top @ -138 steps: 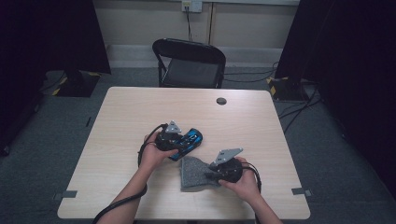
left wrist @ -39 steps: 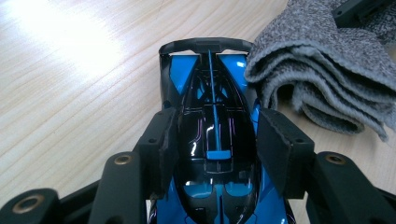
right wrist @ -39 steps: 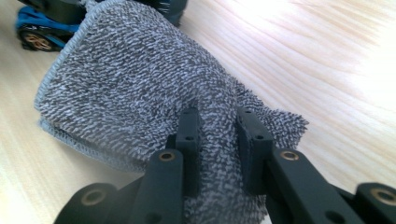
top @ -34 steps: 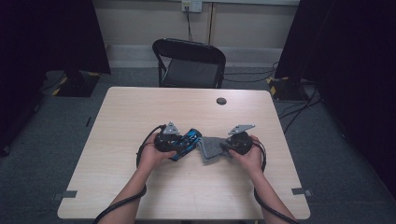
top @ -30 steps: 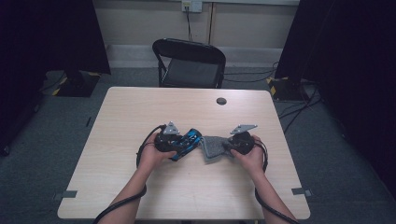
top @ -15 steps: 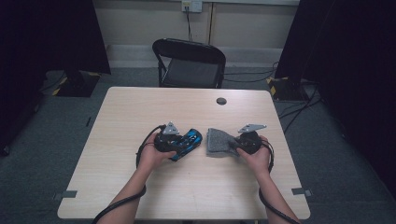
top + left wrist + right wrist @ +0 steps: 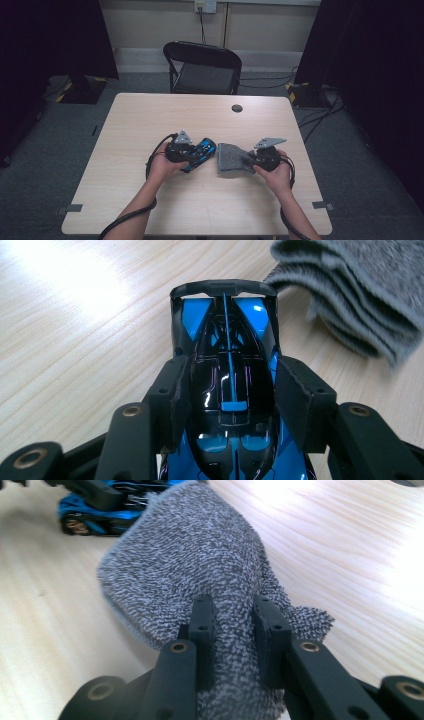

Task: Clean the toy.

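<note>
A blue and black toy car [image 7: 227, 390] sits between the jaws of my left gripper [image 7: 232, 390], which is shut on its sides; in the high view the toy car [image 7: 204, 150] lies at mid-table with the left gripper [image 7: 192, 156] on it. My right gripper [image 7: 234, 615] is shut on a bunched grey cloth [image 7: 190, 565]. From above, the right gripper [image 7: 252, 161] holds the grey cloth [image 7: 231, 159] just right of the car, with a small gap between them. The cloth's edge [image 7: 360, 295] shows beyond the car's rear wing.
The wooden table [image 7: 150, 115] has a small dark round disc [image 7: 237, 108] near its far edge. A black folding chair [image 7: 202, 67] stands behind the table. Cables lie on the floor at the right.
My right gripper carried the grey cloth up from the near side of the table, touched the car, then pulled off a little to the right. The left gripper and car stayed put.
</note>
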`<state>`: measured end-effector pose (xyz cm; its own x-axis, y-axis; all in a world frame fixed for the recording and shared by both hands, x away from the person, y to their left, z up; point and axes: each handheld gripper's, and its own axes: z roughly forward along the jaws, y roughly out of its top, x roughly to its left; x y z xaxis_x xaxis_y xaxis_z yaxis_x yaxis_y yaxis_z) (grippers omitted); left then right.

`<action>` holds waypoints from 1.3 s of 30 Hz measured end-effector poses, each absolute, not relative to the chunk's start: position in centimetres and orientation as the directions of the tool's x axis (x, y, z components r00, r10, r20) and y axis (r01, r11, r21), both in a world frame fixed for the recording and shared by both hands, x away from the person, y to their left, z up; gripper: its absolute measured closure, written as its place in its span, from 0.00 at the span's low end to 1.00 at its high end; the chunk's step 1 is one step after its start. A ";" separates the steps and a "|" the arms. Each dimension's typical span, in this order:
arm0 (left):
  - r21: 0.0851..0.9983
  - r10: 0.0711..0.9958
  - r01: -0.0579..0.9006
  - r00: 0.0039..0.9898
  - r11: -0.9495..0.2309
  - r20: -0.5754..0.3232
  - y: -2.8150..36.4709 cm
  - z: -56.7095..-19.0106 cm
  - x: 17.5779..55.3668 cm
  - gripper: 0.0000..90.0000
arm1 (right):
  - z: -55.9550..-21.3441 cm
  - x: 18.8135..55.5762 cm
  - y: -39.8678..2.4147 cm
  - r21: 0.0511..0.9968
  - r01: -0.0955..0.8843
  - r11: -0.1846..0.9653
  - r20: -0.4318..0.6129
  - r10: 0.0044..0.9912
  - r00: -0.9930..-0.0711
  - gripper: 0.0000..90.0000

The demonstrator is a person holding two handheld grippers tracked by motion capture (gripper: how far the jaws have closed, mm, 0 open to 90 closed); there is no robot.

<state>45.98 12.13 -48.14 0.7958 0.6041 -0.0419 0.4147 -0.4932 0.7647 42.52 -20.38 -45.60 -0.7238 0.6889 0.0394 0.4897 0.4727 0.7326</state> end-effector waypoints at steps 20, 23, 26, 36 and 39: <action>0.754 0.605 0.425 0.795 -0.501 -0.046 12.0 -48.0 46.2 0.54 | -45.4 40.2 -18.1 0.742 0.395 0.542 0.087 0.507 -0.858 0.82; 0.752 0.605 0.427 0.795 -0.502 -0.047 12.0 -48.0 46.2 0.54 | -45.3 40.0 -17.6 0.751 0.375 0.544 0.103 0.464 -0.880 0.82; 0.753 0.605 0.427 0.795 -0.500 -0.049 12.0 -48.0 46.2 0.54 | -45.3 39.8 -16.9 0.749 0.350 0.563 0.108 0.418 -0.902 0.82; 0.754 0.608 0.427 0.793 -0.499 -0.047 11.9 -48.0 46.2 0.54 | -46.1 38.9 -13.3 0.724 0.269 0.635 0.102 0.288 -0.952 0.82; 0.754 0.612 0.428 0.790 -0.498 -0.044 11.9 -48.0 46.1 0.54 | -46.3 38.8 -12.4 0.715 0.249 0.653 0.086 0.272 -0.958 0.82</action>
<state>46.13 11.92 -47.99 0.7897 0.6119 -0.0439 0.4277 -0.4978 0.7545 38.81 -12.39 -46.32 -0.9584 0.2720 0.0859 0.2495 0.6532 0.7149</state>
